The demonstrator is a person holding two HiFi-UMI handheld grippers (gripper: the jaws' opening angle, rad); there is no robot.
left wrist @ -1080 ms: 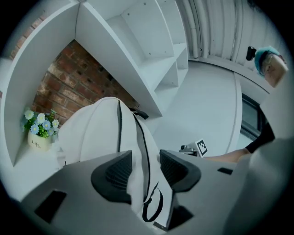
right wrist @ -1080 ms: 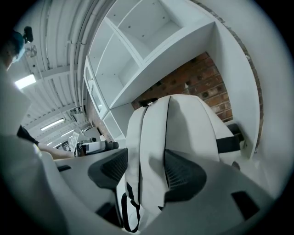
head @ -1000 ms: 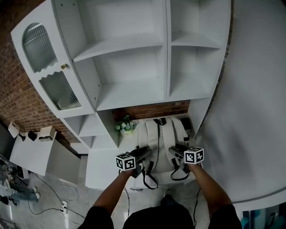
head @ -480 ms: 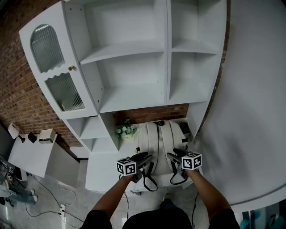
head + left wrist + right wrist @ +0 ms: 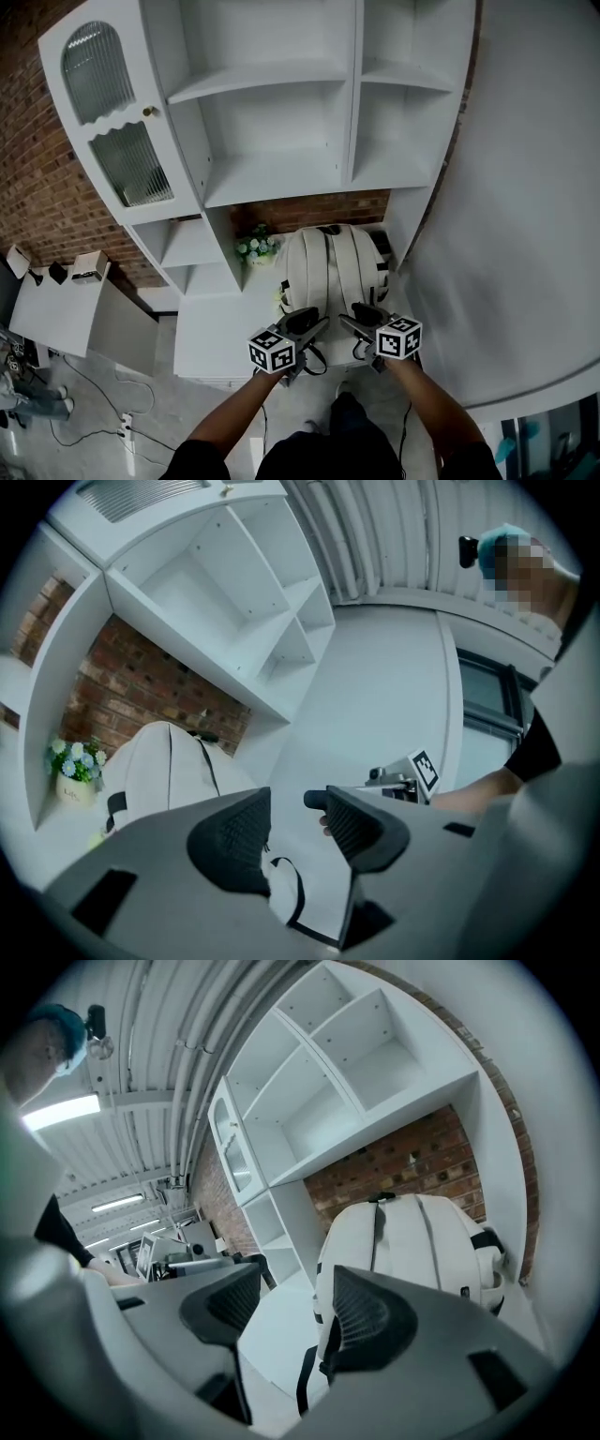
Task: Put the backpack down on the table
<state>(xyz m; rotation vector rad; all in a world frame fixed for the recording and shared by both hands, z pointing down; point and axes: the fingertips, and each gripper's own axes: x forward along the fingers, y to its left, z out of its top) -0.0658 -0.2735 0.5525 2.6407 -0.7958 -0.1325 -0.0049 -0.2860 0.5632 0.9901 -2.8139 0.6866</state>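
The left gripper (image 5: 316,322) and the right gripper (image 5: 348,322) are in the lower middle of the head view. Both point at the near end of the cream fabric backpack with black straps (image 5: 333,262). The backpack rests on the white table (image 5: 217,328), and its far end is by the red brick wall (image 5: 309,211), under the tall white shelf unit (image 5: 281,178). A small pot of pale flowers (image 5: 251,247) stands just beside it on the left.

In the left gripper view, the jaws of the left gripper (image 5: 298,822) stand clearly apart and hold nothing. In the gap I see only the white table top and, lower down, a loose strap loop (image 5: 284,891) that touches neither pad. The backpack (image 5: 164,761) is at the middle left.

In the right gripper view, the right gripper (image 5: 295,1312) is also wide apart and empty. The backpack (image 5: 417,1237) stands at the right, partly behind the right jaw.

In my judgement the putting down is done, because the backpack sits on the table alone and neither gripper has hold of it. It seems that only drawing the grippers away is left. I cannot tell whether the backpack leans on the wall.
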